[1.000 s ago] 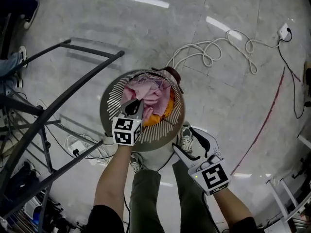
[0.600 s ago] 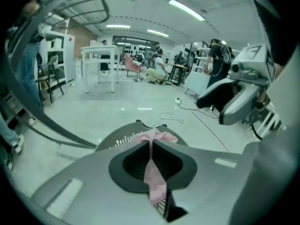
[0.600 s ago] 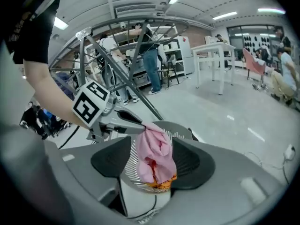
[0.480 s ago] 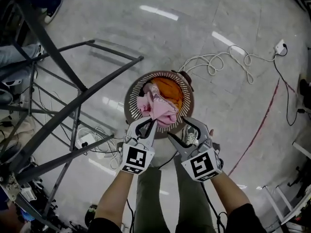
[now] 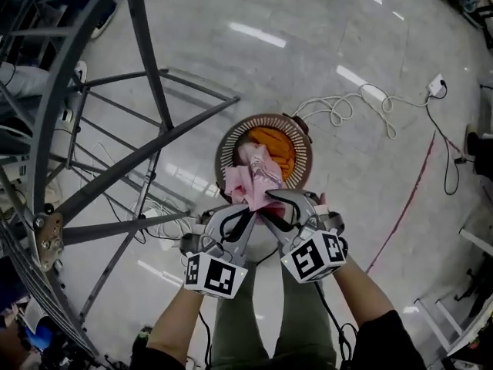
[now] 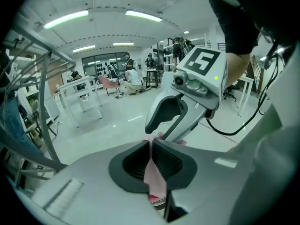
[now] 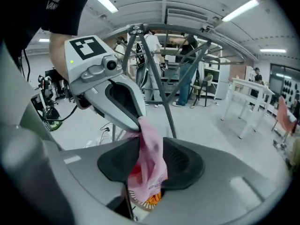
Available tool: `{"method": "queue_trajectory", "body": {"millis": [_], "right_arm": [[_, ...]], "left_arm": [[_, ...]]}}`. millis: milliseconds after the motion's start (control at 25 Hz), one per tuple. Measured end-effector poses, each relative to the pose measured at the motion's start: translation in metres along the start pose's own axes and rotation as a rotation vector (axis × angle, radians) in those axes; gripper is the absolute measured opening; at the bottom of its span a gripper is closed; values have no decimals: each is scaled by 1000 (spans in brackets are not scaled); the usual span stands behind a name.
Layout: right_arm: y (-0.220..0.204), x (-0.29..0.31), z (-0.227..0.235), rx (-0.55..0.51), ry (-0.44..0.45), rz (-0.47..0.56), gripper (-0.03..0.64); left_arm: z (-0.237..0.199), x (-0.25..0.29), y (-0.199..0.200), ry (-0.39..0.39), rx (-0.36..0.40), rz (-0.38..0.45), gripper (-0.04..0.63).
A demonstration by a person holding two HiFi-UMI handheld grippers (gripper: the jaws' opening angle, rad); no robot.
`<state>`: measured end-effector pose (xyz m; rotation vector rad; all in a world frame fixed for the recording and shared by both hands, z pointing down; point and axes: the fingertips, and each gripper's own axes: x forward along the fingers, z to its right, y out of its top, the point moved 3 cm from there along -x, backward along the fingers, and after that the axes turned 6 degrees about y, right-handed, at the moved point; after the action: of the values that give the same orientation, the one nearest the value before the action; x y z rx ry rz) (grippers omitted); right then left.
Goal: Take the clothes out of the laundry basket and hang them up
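**Pink cloth lifted above the basket, between both sets of jaws**

Head view: a polished grey stone floor (image 5: 370,37) shines with ceiling light. A red line (image 5: 412,203) runs over it at the right, and a white cable (image 5: 347,106) lies looped beyond the basket. A dark metal drying rack (image 5: 115,153) fills the left side. The round slatted laundry basket (image 5: 225,149) stands on the floor ahead of the person's legs, with an orange garment (image 5: 271,139) inside. A crumpled pale pink cloth (image 5: 250,179) is held up above the basket's near rim. The left gripper (image 5: 248,209) and right gripper (image 5: 271,203) meet at its near end, tips close together.

Left gripper view: a bright hall with strip lights, white tables (image 6: 82,90) and people far off. The jaws are pressed together on a thin fold of the pink cloth (image 6: 153,175).

Right gripper view: the rack (image 7: 154,64) rises close ahead, with more white tables at the right. The jaws stand part-way apart and have just been closing. The pink cloth (image 7: 151,161) hangs bunched between them from the left gripper's tip, with no clear pinch. The orange garment shows below.
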<state>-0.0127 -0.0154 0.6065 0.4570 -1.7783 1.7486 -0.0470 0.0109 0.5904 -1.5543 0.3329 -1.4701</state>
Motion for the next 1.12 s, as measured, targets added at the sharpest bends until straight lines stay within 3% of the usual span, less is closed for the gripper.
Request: {"method": "queue_trajectory", "body": {"millis": [40,120,160,400,560,720,880,1120], "right_arm": [[7,-2,-5,-18,0,10,147],[23,-10,-11,-39,-20,30,37],[31,-15,-13,-38,-29,38,28],[66,-68,-11,50,-84,71,20],[103,-114,-1,129,-121,196,18],[135,-161,-5,222,-111,254,17],[167,-208,-7,211,-110,287,17],[211,-254,-24,120,-130,326,17]], "left_arm": [[-1,-7,5,4,9,5,20],[-2,-21,14,12,18,17,20],[-3,-27,19,13,21,24,21],[7,-72,41,-9,24,57,44],[13,-97,47,-3,-22,68,48],[7,-117,53,34,-73,84,49],[-7,-128,68,36,-145,121,153],[-10,-138,122,-99,-254,285,266]]}}
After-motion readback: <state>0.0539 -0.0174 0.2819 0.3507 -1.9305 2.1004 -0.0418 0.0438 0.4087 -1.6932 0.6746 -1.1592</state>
